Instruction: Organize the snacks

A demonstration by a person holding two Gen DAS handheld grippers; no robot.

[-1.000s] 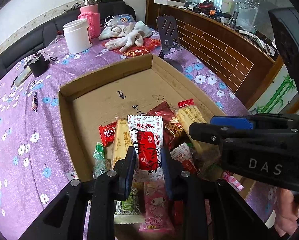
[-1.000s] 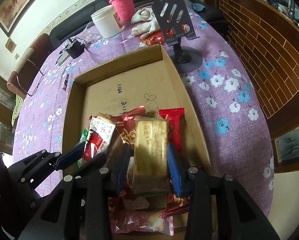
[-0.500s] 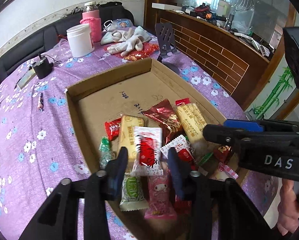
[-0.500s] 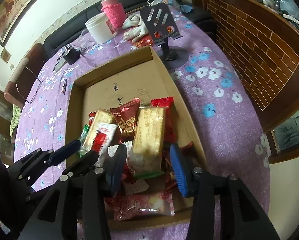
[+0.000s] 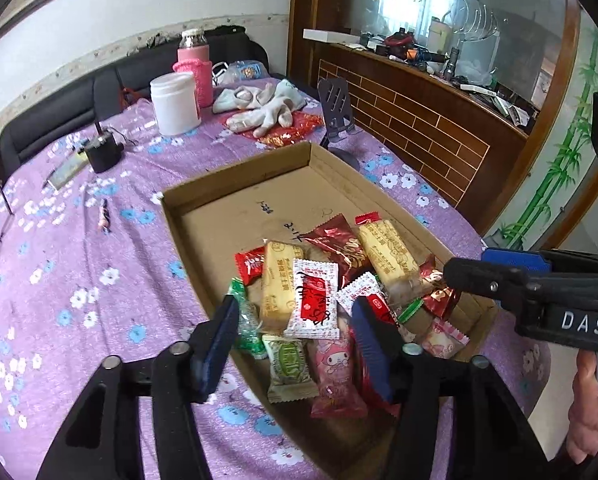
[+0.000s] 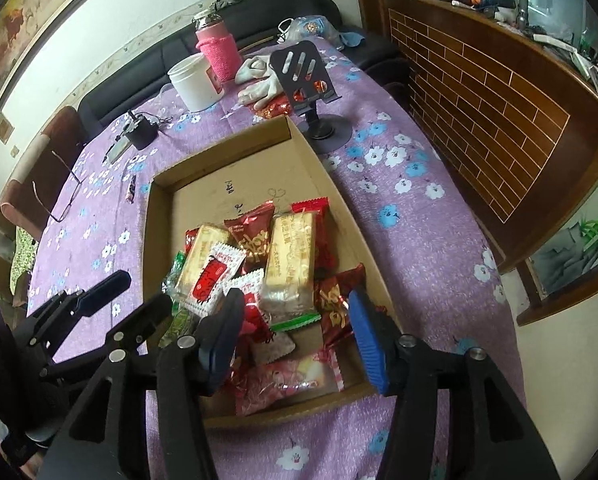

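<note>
L gripper (image 5: pixel 295 332): jaws spread, just been opening, nothing pinched; hangs over near end of box. R gripper (image 6: pixel 295 334): jaws spread, just been opening, nothing pinched, above snack pile.

Snacks heaped in near half of cardboard box (image 6: pixel 155 216): white-red sachet (image 5: pixel 314 306) atop yellow biscuit pack (image 5: pixel 277 284); second biscuit pack (image 6: pixel 291 258) lies on dark red foil pack (image 6: pixel 255 232); pink pack (image 5: pixel 335 376) and green-white pack (image 5: pixel 291 366) at near edge.

Far half of box bare. Beyond box, on purple floral cloth (image 5: pixel 59 280): black phone stand (image 6: pixel 307 80), white tub (image 5: pixel 175 102), pink-sleeved bottle (image 6: pixel 217 50), white gloves (image 5: pixel 265 110).
</note>
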